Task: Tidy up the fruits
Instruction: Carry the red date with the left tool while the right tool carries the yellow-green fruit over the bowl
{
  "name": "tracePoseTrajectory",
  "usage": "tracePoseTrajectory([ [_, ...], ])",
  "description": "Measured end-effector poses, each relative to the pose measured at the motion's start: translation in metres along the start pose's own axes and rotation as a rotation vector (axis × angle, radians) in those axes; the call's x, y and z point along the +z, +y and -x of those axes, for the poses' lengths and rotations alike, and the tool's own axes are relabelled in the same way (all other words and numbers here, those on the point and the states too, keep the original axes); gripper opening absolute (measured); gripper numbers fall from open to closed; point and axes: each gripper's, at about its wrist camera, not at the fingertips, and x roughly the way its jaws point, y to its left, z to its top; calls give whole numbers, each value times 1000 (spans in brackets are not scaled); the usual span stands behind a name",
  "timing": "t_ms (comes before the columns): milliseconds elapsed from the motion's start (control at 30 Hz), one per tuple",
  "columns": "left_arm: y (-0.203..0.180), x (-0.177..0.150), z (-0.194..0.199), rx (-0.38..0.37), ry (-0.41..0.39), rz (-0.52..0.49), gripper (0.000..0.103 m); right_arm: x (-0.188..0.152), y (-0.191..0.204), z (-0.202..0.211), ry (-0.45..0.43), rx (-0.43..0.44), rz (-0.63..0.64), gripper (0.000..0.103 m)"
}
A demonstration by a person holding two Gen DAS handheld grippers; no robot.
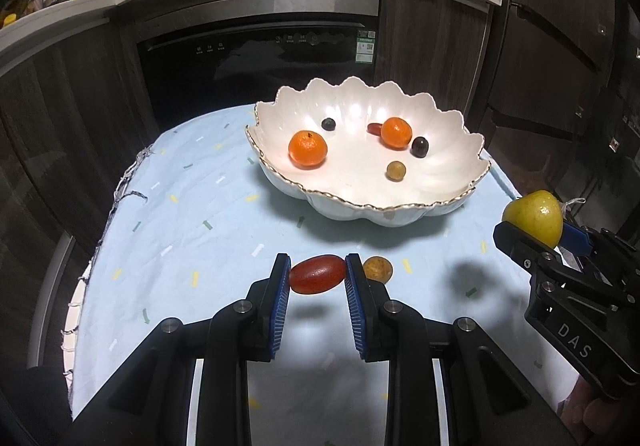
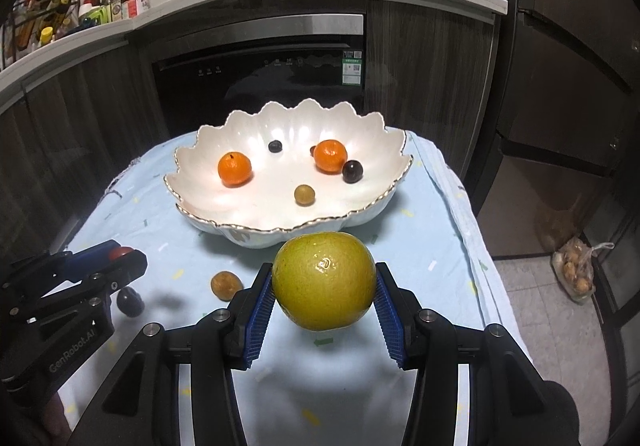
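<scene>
Left gripper (image 1: 318,277) clamps an oblong red fruit (image 1: 318,273); right gripper (image 2: 324,288) clamps a round yellow-green fruit (image 2: 324,280), scalloped white bowl (image 2: 200,154) ahead of both

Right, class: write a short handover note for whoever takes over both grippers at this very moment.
Left gripper: shut on a red oblong fruit, held above the cloth.
Right gripper: shut on a big yellow-green fruit, also lifted.
Bowl: two oranges, three small dark fruits and one small yellowish fruit inside.
Left to do: both held fruits, plus the brown fruit and dark fruit on the cloth.
</scene>
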Motion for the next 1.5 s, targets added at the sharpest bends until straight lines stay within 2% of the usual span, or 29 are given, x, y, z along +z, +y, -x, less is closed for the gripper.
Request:
tracePoseTrajectory([
  [833, -9, 54, -5, -23, -18, -15, 28, 44, -15, 6, -45, -22, -25, 50],
  [1500, 1, 88, -39, -13, -7, 9, 28, 77, -17, -22, -25, -45, -6, 50],
])
